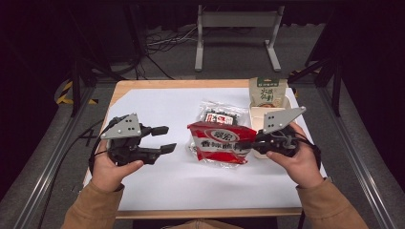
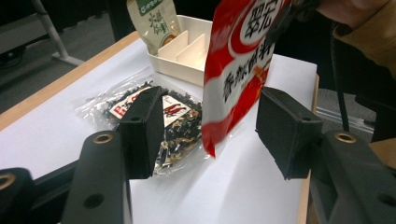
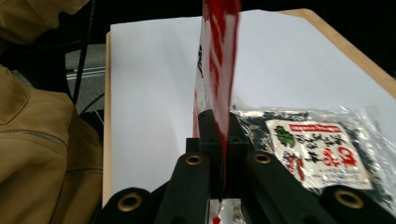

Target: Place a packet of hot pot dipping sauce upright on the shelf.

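Observation:
My right gripper [image 1: 248,143] is shut on the edge of a red and white snack bag [image 1: 219,140], holding it off the table; in the right gripper view the red bag [image 3: 220,60] stands edge-on, pinched in my right gripper [image 3: 220,128]. My left gripper [image 1: 164,139] is open at the left with nothing between its jaws. Seen from my left gripper [image 2: 208,128], the red bag [image 2: 238,70] hangs just beyond the jaws. A clear bag of dark dried food [image 1: 220,114] lies flat behind the red bag, also seen as the clear bag [image 2: 173,116] and the clear bag [image 3: 317,149].
A white divided tray [image 1: 258,114] stands at the table's right rear with a beige-green pouch [image 1: 267,91] upright in it. White paper [image 1: 162,176] covers the wooden table [image 1: 191,84]. A metal frame [image 1: 237,33] stands on the floor beyond.

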{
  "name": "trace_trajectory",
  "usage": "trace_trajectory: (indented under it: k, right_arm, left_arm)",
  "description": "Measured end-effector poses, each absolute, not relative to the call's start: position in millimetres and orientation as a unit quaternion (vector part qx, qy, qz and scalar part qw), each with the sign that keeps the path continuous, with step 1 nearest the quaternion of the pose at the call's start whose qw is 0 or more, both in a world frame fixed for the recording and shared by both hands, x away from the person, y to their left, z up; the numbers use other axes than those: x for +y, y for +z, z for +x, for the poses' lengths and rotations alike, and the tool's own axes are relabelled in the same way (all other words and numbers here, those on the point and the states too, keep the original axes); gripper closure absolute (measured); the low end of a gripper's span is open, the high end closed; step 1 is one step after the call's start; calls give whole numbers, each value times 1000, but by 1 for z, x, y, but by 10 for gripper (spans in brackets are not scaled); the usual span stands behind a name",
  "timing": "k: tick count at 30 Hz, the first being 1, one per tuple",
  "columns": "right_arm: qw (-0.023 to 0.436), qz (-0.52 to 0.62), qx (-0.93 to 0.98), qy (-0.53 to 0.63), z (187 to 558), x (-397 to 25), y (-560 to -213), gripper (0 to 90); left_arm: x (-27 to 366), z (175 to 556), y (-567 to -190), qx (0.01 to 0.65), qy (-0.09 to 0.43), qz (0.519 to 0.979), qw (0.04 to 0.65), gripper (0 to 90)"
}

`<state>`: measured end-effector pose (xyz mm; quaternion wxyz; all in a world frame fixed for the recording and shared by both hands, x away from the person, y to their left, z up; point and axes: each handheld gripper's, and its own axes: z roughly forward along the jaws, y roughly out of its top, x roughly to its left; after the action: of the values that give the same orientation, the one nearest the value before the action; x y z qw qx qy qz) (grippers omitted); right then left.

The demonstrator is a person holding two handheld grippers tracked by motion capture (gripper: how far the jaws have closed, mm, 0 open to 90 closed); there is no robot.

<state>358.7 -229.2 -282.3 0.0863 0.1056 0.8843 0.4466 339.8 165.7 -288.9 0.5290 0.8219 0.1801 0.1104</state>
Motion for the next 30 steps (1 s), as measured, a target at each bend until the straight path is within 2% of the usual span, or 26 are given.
trace_trajectory:
  k: [9,30]
  right_arm:
    - [120,124,880,441,363,-252,-263,899]
    - [138,159,868,450,381,-279,-241,899]
  left_arm:
    - [171,342,-291,193,119,817,530,386]
    - [183,354,-304,221,134,813,522,339]
